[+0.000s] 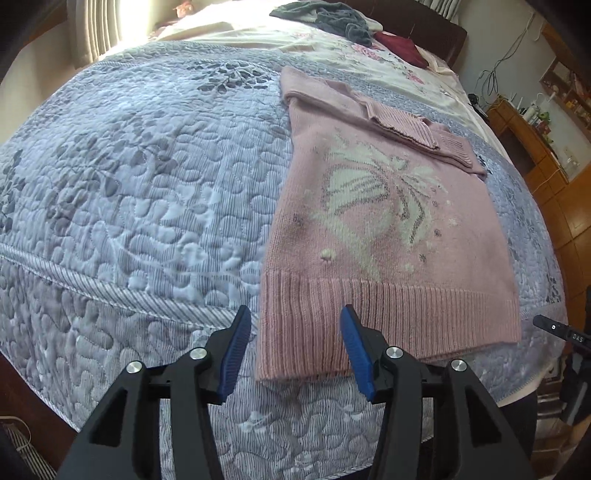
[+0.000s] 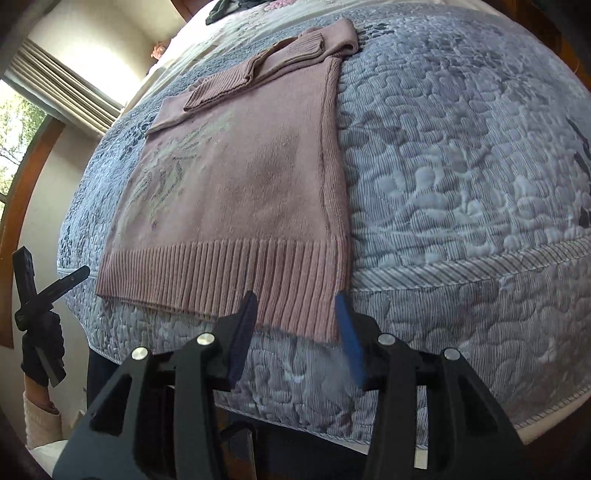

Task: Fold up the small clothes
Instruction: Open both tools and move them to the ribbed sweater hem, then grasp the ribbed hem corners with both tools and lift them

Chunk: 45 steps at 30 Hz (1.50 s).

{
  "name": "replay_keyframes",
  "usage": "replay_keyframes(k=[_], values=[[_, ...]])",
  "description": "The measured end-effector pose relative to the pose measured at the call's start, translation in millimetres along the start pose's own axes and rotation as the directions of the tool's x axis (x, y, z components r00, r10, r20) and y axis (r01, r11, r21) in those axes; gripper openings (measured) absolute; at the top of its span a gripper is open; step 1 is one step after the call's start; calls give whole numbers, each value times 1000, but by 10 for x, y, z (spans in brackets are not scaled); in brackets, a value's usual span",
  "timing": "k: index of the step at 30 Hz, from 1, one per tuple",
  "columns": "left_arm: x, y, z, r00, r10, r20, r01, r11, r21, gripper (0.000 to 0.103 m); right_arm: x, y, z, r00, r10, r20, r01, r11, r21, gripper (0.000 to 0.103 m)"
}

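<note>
Hovering at the near edge of a bed, I hold a pair of tongs in each hand over a pink knitted sweater [image 1: 380, 221] that lies flat on a blue-grey quilted bedspread [image 1: 140, 177], its ribbed hem towards me. The sleeves are already folded across its far end, so the body forms a neat rectangle; I judge the next fold will bring hem up to shoulders.

My left tongs [image 1: 295, 321] are spread wide, blue pads either side of the hem's left corner, not touching the knit. My right tongs [image 2: 295, 306] are spread too, straddling the hem's right corner (this pair looks slightly blurred, so perhaps it is moving). Each pair sits at its own corner so that both can lift the hem evenly and keep the fold square.

In the right view, my gloved left hand [image 2: 40, 347] shows at the far left, holding its tool. Other clothes [image 1: 328, 18] lie heaped at the head of the bed, well apart from the sweater.
</note>
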State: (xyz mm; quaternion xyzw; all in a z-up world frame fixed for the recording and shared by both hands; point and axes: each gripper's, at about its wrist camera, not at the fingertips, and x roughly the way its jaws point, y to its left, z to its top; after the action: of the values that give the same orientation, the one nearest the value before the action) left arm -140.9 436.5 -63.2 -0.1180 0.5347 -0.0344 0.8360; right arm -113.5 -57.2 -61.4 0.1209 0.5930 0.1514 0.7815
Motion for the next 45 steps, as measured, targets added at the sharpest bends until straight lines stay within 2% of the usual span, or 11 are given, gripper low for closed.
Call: replay_keyframes(k=[4,8,21,22,24,25,27,32,38,41,45], values=[[45,33,-89,999,22,-23,-22,1000,-16,51,130,-86,-3,1000,-20,-17,20,1000,3,44],[160,103,-177,997,44,-68,-48,998,-49,52,231,-185,-19,999,26,-31,-25,999,39,45],[426,279,-191,992,-77,-97,62,986,-153,57,448,-148,-63,994,77,-71,-73,996,57,41],[422,290,-188,992,-86,-94,70,984,-161,56,451,-140,-57,994,81,-75,-77,996,54,36],[413,282,-185,989,-120,-85,105,982,-159,37,476,-136,-49,991,94,-94,-88,994,60,20],[412,287,-182,987,-133,-87,118,980,-160,33,481,-144,-48,990,96,-101,-90,994,66,11],[418,285,-158,986,-139,-94,123,980,-157,17,454,-163,-50,987,129,-97,-121,989,81,11],[311,283,-66,973,-216,-78,201,965,-166,11,232,-184,10,973,225,-50,-218,970,108,10],[41,304,182,935,-353,18,350,915,-200,9,-130,-159,250,936,350,28,-350,929,121,10],[-45,296,389,925,-376,61,381,903,-198,9,-249,-190,444,920,386,63,-391,910,139,10],[-73,228,697,928,-360,96,372,912,-174,9,-318,-268,722,918,385,93,-396,904,161,10]])
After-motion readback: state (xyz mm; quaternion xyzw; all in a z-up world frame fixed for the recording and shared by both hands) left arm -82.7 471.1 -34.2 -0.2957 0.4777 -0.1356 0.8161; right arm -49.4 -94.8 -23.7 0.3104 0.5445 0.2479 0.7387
